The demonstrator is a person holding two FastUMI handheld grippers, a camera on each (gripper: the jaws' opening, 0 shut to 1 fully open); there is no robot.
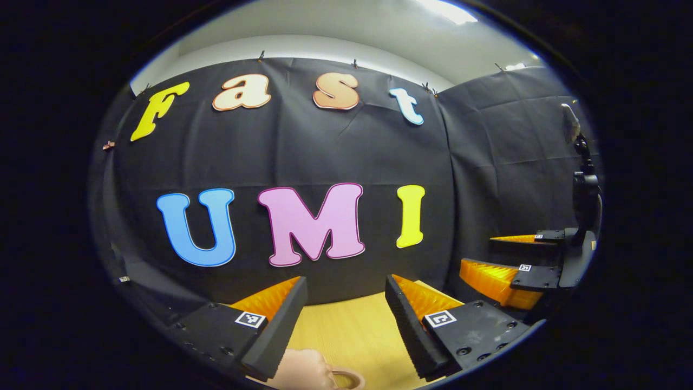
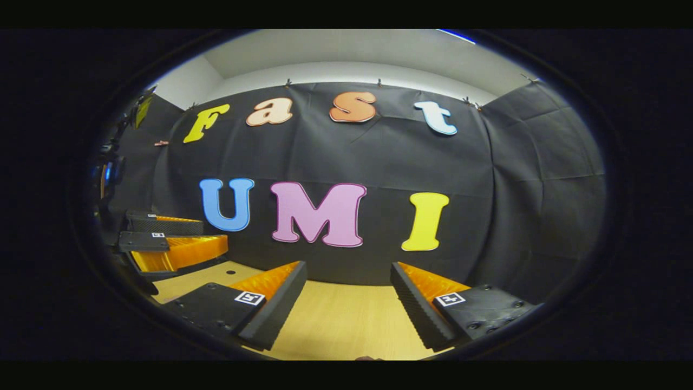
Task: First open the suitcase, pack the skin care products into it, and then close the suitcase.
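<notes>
In the left gripper view my left gripper (image 1: 345,281) is held above the light wooden table (image 1: 352,325), facing the black cloth wall. Its jaws stand wide apart with nothing between them. Just below its left finger, at the bottom edge, lies a pale pink rounded item (image 1: 306,371) with a ring-shaped part; what it is cannot be told. My right gripper (image 2: 347,268) is also open and empty over the table (image 2: 335,319). Each gripper shows in the other's view: the right one (image 1: 479,252) at the right edge, the left one (image 2: 214,233) at the left edge, both open.
The black cloth wall (image 1: 303,157) closes off the far side of the table and bends round on the right (image 1: 514,151). A dark stand with a small device (image 1: 584,184) rises behind the right gripper. Bare wood lies between the fingers in both views.
</notes>
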